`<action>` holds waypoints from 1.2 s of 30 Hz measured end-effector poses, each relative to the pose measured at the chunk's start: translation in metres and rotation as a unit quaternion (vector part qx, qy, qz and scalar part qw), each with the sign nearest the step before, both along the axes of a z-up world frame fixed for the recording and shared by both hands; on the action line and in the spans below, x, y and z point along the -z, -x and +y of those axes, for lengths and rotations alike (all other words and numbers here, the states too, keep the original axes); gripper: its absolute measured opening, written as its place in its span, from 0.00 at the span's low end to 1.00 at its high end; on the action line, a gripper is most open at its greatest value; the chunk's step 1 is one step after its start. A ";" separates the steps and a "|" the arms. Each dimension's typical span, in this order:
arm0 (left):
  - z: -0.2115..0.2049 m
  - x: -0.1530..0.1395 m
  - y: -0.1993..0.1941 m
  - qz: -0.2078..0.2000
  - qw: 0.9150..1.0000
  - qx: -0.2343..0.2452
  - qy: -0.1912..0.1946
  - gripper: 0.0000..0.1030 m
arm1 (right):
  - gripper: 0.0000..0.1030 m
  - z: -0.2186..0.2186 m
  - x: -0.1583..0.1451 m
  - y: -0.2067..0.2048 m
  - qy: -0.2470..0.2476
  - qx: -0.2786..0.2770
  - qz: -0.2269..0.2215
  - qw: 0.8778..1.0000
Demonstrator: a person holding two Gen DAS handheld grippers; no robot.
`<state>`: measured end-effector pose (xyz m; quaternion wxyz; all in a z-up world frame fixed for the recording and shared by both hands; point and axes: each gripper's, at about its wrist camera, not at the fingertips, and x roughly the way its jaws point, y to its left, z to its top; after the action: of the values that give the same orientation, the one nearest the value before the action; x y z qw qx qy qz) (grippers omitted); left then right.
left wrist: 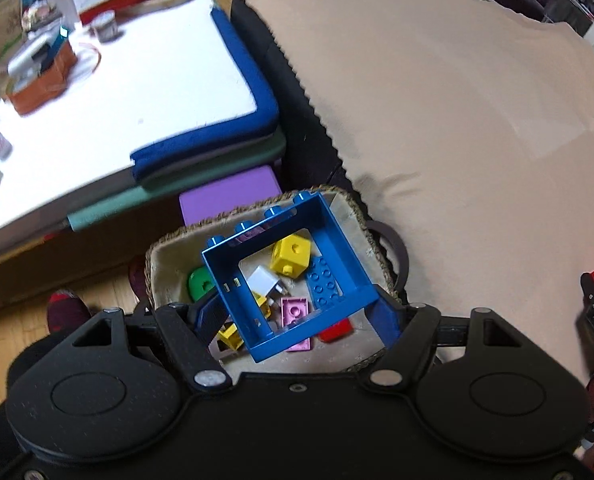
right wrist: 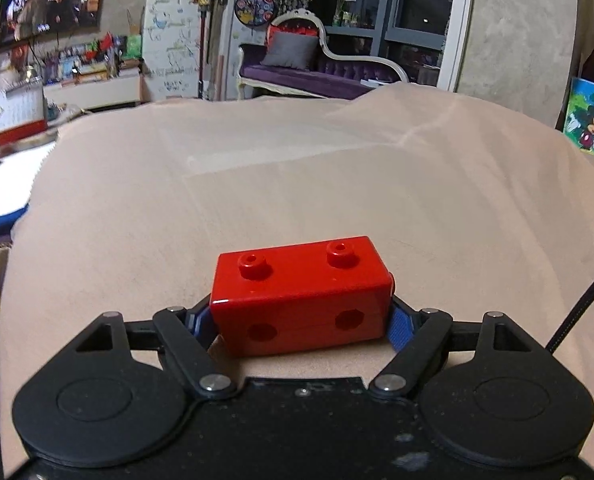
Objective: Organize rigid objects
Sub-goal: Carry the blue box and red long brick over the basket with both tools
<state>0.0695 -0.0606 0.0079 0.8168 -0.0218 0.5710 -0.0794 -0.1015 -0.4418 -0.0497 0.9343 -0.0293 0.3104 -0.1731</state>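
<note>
Sitting clamped in the right gripper point(right wrist: 301, 320), red block point(right wrist: 301, 300) above beige cloth point(right wrist: 337, 160)

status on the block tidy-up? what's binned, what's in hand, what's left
Done: several blocks lie in the basket, including a yellow cube and pink plate. In hand: left gripper holds the blue frame over it; right gripper grips the red block. Left: both need dropping in.

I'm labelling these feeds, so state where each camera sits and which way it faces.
Left wrist: behind the left claw, looking down into the basket of blocks; it grips the blue frame.
Right wrist: behind the right claw, facing across the beige cover into the room; it grips the red block.
Shared: the cover, red block, basket.
</note>
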 end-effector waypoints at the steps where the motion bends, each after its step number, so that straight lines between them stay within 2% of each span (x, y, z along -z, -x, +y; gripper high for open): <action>1: 0.003 0.003 -0.002 0.005 1.000 -0.002 0.005 0.67 | 0.76 0.001 -0.001 -0.001 0.000 0.006 0.002 1.000; 5: 0.012 0.005 -0.003 0.001 1.000 -0.004 0.014 0.67 | 0.77 0.004 -0.004 -0.005 -0.010 0.039 0.013 0.999; 9: 0.019 0.011 -0.002 0.009 1.000 -0.012 0.013 0.67 | 0.76 0.012 -0.012 -0.019 -0.012 0.085 0.044 0.995; 14: 0.030 0.016 -0.001 0.020 0.999 -0.018 0.023 0.67 | 0.76 0.039 -0.027 -0.027 -0.032 0.124 0.079 0.989; 17: 0.040 0.014 0.001 0.014 0.999 -0.032 0.025 0.67 | 0.76 0.069 -0.034 -0.027 -0.062 0.104 0.082 0.989; 21: 0.053 0.018 0.001 0.018 0.998 -0.059 0.017 0.67 | 0.76 0.113 -0.040 -0.040 -0.117 0.060 0.108 0.985; 26: 0.064 0.025 0.004 0.023 0.997 -0.075 -0.002 0.67 | 0.76 0.161 -0.040 -0.069 -0.220 0.017 0.147 0.964; 30: 0.073 0.030 0.002 0.031 0.995 -0.096 -0.012 0.67 | 0.76 0.213 -0.044 -0.083 -0.214 -0.021 0.165 0.963; 36: 0.068 0.032 0.000 0.028 0.995 -0.095 -0.034 0.67 | 0.76 0.253 -0.055 -0.101 -0.209 -0.061 0.183 0.959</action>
<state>0.0692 0.0074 -0.0239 0.8048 -0.0500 0.5911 0.0188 -0.0002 -0.1890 0.0051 0.8557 0.1162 0.5027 -0.0390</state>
